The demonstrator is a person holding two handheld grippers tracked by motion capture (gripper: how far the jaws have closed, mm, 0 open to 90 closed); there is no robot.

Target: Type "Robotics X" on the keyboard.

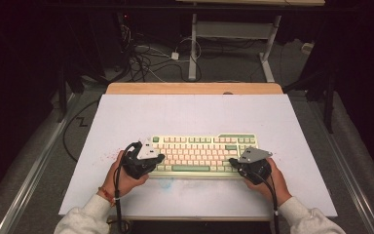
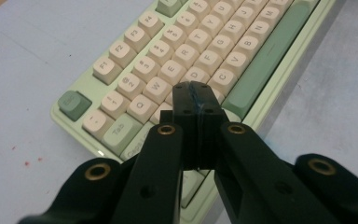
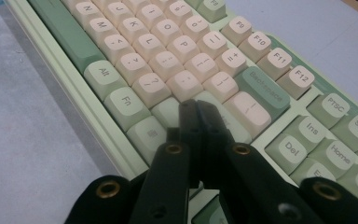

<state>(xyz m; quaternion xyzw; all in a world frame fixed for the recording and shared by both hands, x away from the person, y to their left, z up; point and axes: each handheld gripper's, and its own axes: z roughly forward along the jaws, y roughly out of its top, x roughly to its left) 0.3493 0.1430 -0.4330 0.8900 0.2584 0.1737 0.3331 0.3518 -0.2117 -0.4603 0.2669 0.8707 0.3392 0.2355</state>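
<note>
Both grippers, left [image 1: 156, 160] and right [image 1: 234, 163], hover fingers pressed together, holding nothing, over the keyboard [image 1: 199, 146] at lower centre.

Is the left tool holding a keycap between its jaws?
No, in the left gripper view the left tool has its jaws pressed together with nothing between them, poised over the left side of the keyboard.

The keyboard [image 1: 202, 155] lies on the table [image 1: 126, 117], near the front edge. The left gripper [image 1: 158, 159] is over its left end, the right gripper [image 1: 233, 161] over its right end.
</note>
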